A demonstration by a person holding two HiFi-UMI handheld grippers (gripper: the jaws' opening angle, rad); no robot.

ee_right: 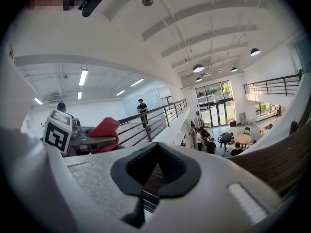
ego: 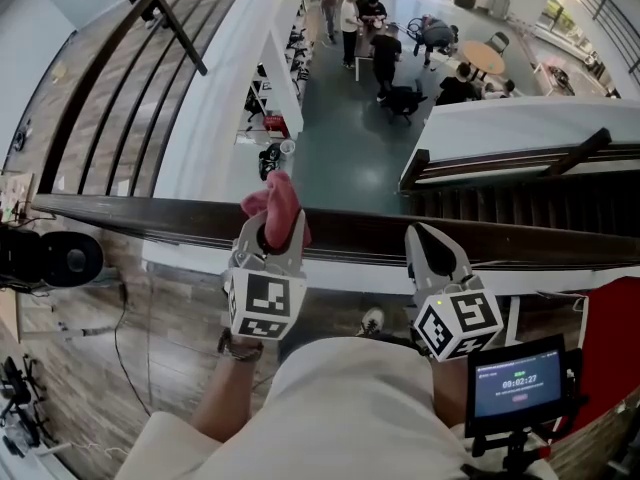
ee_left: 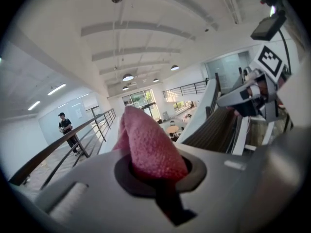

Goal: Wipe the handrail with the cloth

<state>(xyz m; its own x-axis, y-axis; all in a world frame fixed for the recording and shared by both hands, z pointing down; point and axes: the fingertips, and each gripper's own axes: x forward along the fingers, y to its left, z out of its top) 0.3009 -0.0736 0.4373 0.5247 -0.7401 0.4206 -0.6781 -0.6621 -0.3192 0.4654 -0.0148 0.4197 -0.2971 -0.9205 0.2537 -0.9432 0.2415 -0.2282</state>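
The person stood at a dark wooden handrail (ego: 140, 213) on an upper floor, both forearms reaching forward from the body, each hand holding a hand-held gripper pointed at the rail. The left hand-held gripper (ego: 269, 233) was clamped on a pink cloth (ego: 277, 204). The cloth was bunched between the jaws and stuck out past their tips in a rounded fold. In the head view the cloth lay over the rail's top, but whether it pressed on the wood could not be told. A watch (ego: 238, 348) showed on the left wrist.

The right hand-held gripper (ego: 428, 240) was level with the left one and well apart from it along the rail, its tips over the rail's near edge. Its jaws were together with nothing between them, as the right gripper view showed; that view also caught the left hand-held gripper and its cloth off to the side.

A small screen (ego: 518, 382) sat near the person's right side. Beyond the rail, far below, people stood on the lower floor near a round table (ego: 483, 56).
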